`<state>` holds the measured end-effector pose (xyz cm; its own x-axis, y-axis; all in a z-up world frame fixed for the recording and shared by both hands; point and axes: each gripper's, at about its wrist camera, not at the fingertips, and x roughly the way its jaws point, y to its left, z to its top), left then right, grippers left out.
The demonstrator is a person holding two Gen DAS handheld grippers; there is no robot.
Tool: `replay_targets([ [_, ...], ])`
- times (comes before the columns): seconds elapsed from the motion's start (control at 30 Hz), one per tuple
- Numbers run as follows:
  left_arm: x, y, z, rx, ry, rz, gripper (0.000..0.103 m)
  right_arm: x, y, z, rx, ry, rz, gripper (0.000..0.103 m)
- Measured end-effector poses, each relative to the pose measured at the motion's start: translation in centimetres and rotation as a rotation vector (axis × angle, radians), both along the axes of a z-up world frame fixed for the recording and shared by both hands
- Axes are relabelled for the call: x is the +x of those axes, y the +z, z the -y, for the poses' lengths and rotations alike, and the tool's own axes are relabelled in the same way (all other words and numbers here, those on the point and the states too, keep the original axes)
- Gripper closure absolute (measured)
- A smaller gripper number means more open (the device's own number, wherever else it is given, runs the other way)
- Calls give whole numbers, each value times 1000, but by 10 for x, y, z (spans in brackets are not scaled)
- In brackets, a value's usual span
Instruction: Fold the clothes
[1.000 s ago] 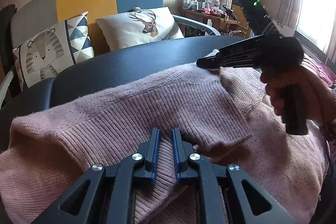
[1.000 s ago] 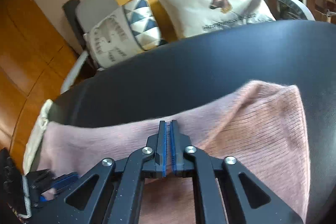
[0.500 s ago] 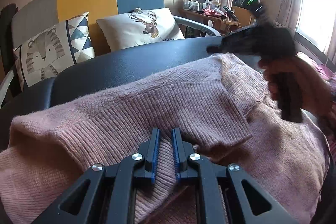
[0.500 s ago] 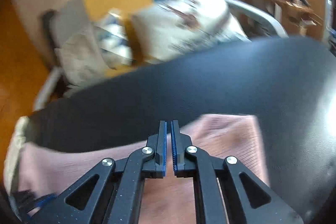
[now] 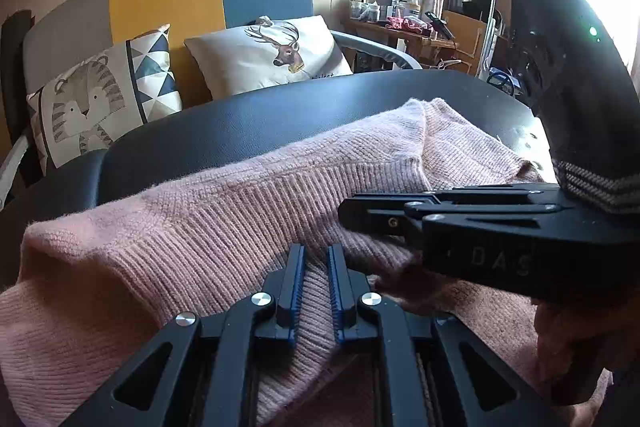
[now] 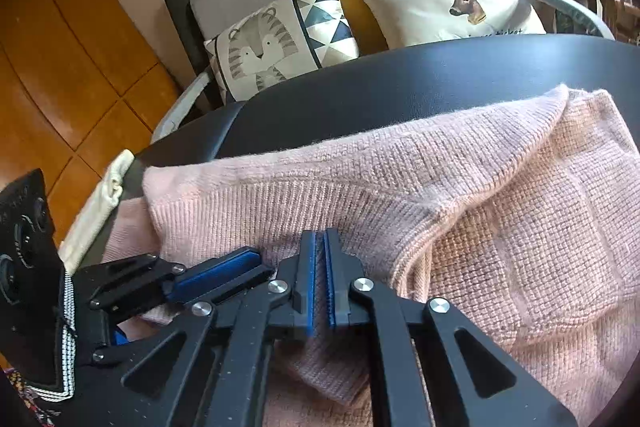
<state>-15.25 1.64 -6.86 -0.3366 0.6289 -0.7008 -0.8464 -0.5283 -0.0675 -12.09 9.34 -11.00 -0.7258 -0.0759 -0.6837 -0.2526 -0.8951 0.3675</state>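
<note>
A pink knitted sweater (image 5: 200,227) (image 6: 480,207) lies folded over on a black table (image 5: 240,123) (image 6: 440,79). My left gripper (image 5: 316,259) is near the front edge, shut on a ribbed fold of the sweater that runs between its blue pads. From the right wrist view the left gripper (image 6: 256,267) reaches in from the left with pink knit in its jaws. My right gripper (image 6: 320,247) is shut with nothing visible between its pads. It hovers over the ribbed hem. In the left wrist view the right gripper (image 5: 348,215) comes in from the right, just beyond the left one.
Behind the table stands a sofa with a tiger cushion (image 5: 96,99) and a deer cushion (image 5: 272,55). A cream cloth (image 6: 100,203) hangs at the table's left edge over the wooden floor (image 6: 60,67). A cluttered desk (image 5: 400,23) is at the back right. A hand (image 5: 568,347) holds the right gripper.
The right gripper left the sweater's far right corner and swept across to sit close beside the left gripper. The left gripper kept its place and its hold.
</note>
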Motion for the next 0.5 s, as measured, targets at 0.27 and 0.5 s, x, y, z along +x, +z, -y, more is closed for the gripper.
replay_targets([
  [0.27, -7, 17, 17, 24, 81, 7, 91, -8, 4, 10, 80, -9, 13, 98],
  [0.5, -54, 47, 32, -15, 193, -91, 91, -10, 4, 14, 114, -16, 19, 99],
])
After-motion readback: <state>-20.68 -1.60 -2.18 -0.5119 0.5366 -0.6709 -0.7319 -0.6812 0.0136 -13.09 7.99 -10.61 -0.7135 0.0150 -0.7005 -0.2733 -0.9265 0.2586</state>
